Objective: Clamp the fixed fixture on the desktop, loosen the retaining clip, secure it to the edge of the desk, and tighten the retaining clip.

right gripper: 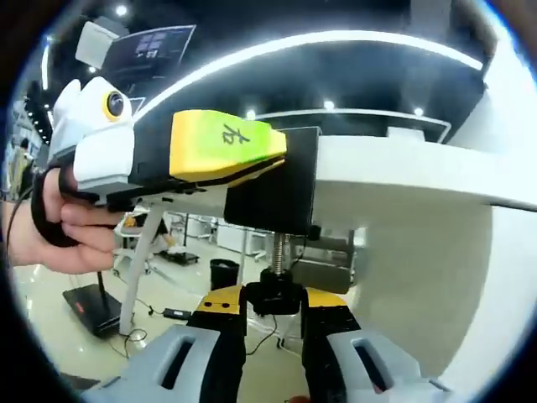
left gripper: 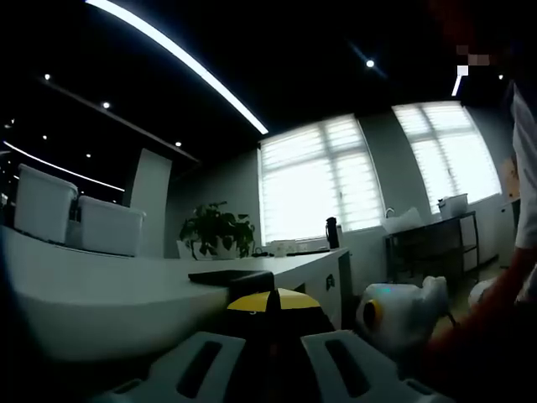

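Table (right gripper: 403,172): white edge at 2 o'clock, right gripper view | Fixture (right gripper: 273,193): black clamp on that edge, centre | Left claw (right gripper: 226,147): closed on fixture body | Right claw (right gripper: 273,315): closed on screw knob (right gripper: 273,294) at 6 o'clock | Step: likely tightening; next, turn knob until tight | Hidden: pad contact under table.

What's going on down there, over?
Left tongs gripping black clamp on desk edge. Right tongs closed on its screw knob underneath. Nothing blocking.
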The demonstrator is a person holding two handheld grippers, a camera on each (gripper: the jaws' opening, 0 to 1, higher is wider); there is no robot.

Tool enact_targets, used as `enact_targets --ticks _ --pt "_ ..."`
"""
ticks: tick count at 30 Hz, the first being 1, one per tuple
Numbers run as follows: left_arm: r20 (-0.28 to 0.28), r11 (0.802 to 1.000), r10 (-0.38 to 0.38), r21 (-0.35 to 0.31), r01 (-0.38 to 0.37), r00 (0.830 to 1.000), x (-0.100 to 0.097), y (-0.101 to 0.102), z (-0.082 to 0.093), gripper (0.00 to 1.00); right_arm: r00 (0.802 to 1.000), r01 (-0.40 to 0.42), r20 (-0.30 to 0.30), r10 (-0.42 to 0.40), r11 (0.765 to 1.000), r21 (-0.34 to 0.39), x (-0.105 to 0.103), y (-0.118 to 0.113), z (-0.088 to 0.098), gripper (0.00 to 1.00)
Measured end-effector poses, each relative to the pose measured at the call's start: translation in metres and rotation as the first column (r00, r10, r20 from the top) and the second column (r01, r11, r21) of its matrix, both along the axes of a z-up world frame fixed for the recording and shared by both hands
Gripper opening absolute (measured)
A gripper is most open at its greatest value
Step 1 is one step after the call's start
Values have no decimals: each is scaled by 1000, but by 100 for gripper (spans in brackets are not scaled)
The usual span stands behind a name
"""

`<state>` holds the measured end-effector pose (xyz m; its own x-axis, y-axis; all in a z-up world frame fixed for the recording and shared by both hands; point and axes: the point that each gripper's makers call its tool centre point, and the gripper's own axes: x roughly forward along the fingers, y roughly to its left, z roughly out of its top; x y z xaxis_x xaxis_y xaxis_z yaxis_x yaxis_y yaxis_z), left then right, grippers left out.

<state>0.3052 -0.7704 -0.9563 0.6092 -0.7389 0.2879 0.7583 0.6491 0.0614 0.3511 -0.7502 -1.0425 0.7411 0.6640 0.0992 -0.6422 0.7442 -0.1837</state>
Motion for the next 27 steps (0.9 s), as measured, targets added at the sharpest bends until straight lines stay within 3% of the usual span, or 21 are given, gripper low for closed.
enact_targets --ticks 6,11,13,15,16,17,18,19,21,22,24,27 --pt "-11 1000 -6 -28 6 1000 0 2 1 2 974 -224 -36 223 974 -39 7 5 -1 24" --pt "-10 1000 -8 -21 8 1000 0 2 1 2 969 -245 -33 243 969 -43 6 6 -2 25" --pt "-8 1000 -7 -18 7 1000 0 1 1 2 980 -196 -42 196 981 6 6 2 -3 25" --pt "-8 1000 -7 -16 7 1000 -1 1 1 2 992 -102 -72 103 995 13 7 -6 -18 26" --pt "-8 1000 -7 -16 7 1000 -1 1 1 2 997 48 -60 -49 999 -13 9 -20 -25 27" --pt "-8 1000 -6 -14 6 1000 -1 1 1 2 987 156 -34 -156 988 -5 6 -30 -29 28" --pt "-8 1000 -6 -13 6 1000 -1 1 1 2 977 210 -35 -209 977 33 -2 -33 -33 29" --pt "-6 1000 -6 -12 6 1000 -1 1 1 2 964 255 -91 -248 965 68 -12 -37 -39 29" --pt "-9 1000 -10 -19 10 1000 -1 2 1 2 951 285 -173 -257 944 165 -26 -34 -40 33" --pt "-10 1000 -12 -24 12 1000 -1 3 1 2 944 310 -176 -278 930 197 -28 -36 -35 35" --pt "-13 999 -15 -30 14 1000 -1 4 1 2 937 342 -151 -316 918 199 -30 -33 -23 37" --pt "-12 999 -11 -30 11 1000 -1 4 1 2 943 331 -24 -332 929 166 -34 -22 7 38"
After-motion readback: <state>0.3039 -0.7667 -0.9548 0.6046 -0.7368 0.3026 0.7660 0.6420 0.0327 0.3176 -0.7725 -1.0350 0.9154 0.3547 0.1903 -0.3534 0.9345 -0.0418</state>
